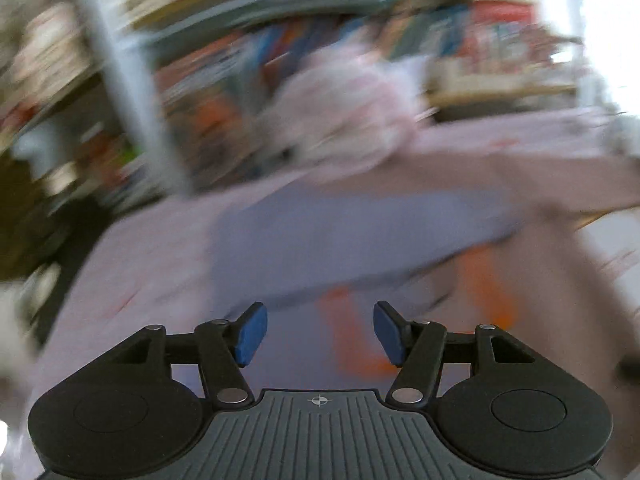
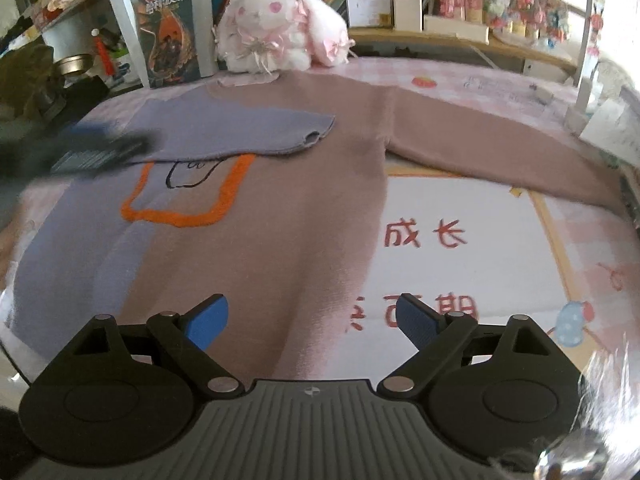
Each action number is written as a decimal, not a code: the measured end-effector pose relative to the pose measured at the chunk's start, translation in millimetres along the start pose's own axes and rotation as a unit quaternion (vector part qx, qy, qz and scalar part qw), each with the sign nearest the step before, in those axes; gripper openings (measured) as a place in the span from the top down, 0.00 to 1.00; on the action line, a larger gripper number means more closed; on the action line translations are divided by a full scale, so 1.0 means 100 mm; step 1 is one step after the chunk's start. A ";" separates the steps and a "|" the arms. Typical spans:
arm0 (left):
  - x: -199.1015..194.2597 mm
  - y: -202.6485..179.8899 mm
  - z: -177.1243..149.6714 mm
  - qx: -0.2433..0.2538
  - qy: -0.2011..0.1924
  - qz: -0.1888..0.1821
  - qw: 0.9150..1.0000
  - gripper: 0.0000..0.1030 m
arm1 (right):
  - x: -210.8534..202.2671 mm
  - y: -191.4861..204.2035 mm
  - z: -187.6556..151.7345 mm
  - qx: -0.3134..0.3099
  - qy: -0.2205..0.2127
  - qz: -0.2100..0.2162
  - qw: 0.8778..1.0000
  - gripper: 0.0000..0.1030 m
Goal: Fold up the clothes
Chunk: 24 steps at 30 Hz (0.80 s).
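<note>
On table point(image 2: 460, 216), soft knit sweater point(image 2: 304, 184)

Left wrist camera sits low and close over the sweater point(image 1: 340, 236), facing the shelves point(image 1: 280, 4), its frame heavily blurred. Right wrist camera looks from the near edge across the whole table point(image 2: 460, 240). Both share sweater, plush toy point(image 2: 276, 28) and shelves.

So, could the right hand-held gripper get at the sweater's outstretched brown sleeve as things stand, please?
Probably yes: the right hand-held gripper is open and empty, and the brown sleeve lies flat with nothing on it.
</note>
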<state>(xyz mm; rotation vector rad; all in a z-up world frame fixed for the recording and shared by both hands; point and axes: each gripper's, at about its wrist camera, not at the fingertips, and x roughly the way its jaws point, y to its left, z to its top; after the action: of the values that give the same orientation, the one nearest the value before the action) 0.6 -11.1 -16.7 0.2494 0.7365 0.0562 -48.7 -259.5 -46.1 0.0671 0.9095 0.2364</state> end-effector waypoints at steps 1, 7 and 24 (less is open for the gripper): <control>-0.03 0.14 -0.10 -0.017 0.012 0.019 1.000 0.42 | 0.02 -0.01 0.01 0.009 0.004 0.002 1.000 0.13; -0.09 0.73 -0.49 -0.127 0.065 0.032 0.989 0.42 | 0.07 -0.03 0.00 0.051 0.021 0.001 0.998 0.28; 0.07 1.25 -0.79 -0.241 0.063 -0.070 0.966 0.95 | -0.01 0.22 -0.17 0.065 0.029 -0.049 0.996 0.88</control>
<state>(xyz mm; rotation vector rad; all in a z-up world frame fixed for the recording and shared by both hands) -43.1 126.8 -47.2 -0.2739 0.8421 0.1160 -66.7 -239.4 -52.5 0.1374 0.9820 0.0878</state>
